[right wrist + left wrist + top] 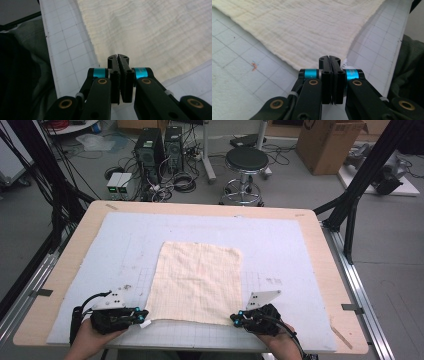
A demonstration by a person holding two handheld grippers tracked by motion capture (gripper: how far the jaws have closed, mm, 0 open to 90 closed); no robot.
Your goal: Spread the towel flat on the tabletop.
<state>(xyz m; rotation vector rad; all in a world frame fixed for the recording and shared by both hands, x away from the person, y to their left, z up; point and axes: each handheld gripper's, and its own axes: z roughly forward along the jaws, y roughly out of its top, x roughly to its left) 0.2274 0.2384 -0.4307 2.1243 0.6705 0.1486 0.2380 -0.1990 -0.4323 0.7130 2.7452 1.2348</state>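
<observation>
I hold the left gripper (142, 316) and right gripper (235, 318) pinched on the cream cloth (196, 281)'s near corners; next, I judge, lifting evenly toward the far edge.

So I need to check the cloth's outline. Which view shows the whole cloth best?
The high view: the cream cloth lies flat with all four edges visible on the grid mat. The left gripper view and the right gripper view each show just one near corner and its weave.
</observation>
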